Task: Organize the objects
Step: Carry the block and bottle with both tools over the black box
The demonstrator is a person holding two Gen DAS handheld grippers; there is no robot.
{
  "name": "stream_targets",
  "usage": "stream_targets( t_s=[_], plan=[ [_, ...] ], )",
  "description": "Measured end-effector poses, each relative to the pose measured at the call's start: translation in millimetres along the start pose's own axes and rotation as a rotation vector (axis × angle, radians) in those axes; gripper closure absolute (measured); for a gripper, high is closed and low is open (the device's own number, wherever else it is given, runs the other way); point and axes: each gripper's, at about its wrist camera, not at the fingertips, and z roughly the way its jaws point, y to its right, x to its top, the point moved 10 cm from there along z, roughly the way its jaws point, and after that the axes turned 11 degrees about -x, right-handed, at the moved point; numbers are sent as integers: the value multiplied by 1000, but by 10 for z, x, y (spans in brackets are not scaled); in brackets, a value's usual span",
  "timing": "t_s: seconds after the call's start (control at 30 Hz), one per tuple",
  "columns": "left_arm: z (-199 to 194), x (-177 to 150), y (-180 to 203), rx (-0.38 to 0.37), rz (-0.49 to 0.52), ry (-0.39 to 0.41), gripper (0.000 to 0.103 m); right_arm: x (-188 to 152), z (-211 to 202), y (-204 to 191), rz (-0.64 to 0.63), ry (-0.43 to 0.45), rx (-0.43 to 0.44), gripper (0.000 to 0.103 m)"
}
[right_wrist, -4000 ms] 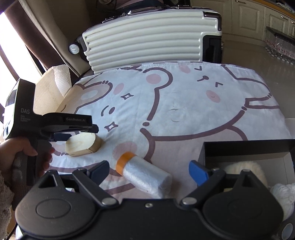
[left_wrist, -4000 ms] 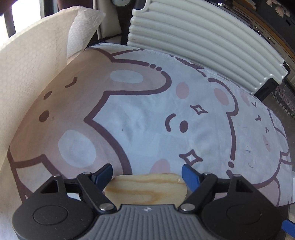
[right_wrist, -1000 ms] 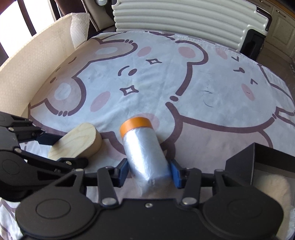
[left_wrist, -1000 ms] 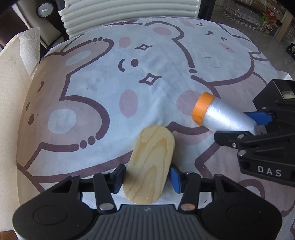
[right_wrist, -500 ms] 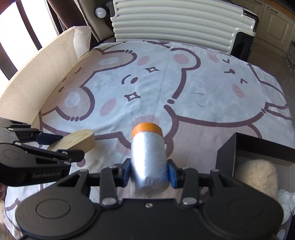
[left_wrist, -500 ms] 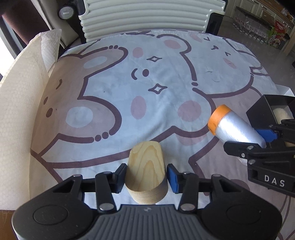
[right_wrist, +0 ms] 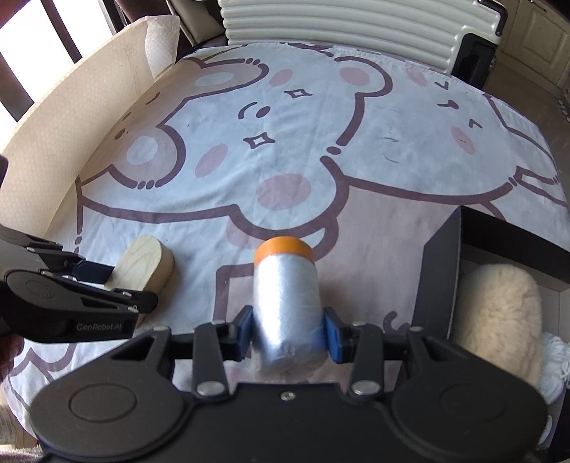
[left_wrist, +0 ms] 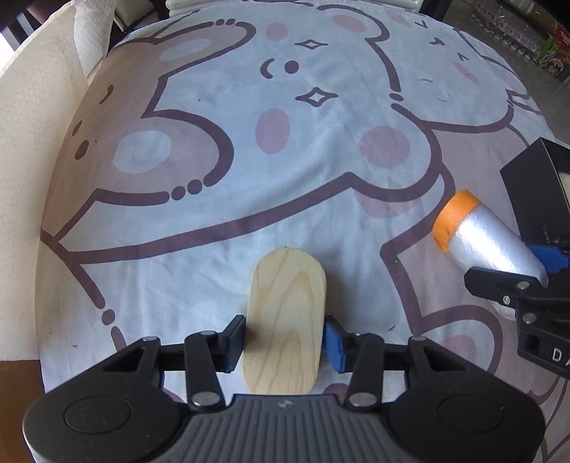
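My left gripper [left_wrist: 285,343] is shut on an oval wooden block [left_wrist: 286,317] and holds it over the cartoon-bear cloth [left_wrist: 249,142]. My right gripper [right_wrist: 286,336] is shut on a clear film roll with an orange end [right_wrist: 285,292], held above the cloth. The roll also shows at the right of the left wrist view [left_wrist: 481,237]. The wooden block shows in the right wrist view [right_wrist: 142,261] in the left gripper [right_wrist: 117,285]. A black box [right_wrist: 438,270] stands to the right of the roll.
The black box holds a cream fluffy item [right_wrist: 498,313] and white yarn [right_wrist: 555,359]. A beige cardboard wall [right_wrist: 71,117] with paper towel [right_wrist: 162,39] runs along the left. A ribbed cream suitcase [right_wrist: 356,25] stands behind the table.
Both grippers have closed on their objects and lifted them. Since half a second ago both views sit closer to the cloth, and the roll has moved nearer the black box.
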Motion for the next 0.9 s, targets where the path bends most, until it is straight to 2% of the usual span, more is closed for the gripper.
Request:
stream_targets(
  t_s=[0.2, 0.3, 0.5, 0.9],
  plan=[
    [-15, 57, -11, -4, -3, 8, 58, 22, 47, -8, 3, -2, -4, 61],
    [-70, 63, -36, 24, 9, 21, 58, 45, 9, -7, 5, 11, -8, 61],
    [-318, 94, -58, 27, -10, 86, 58, 84, -151, 2, 14, 45, -16, 61],
    [-966, 70, 83, 44, 0, 218, 58, 101, -728, 109, 67, 149, -49, 61]
  ],
)
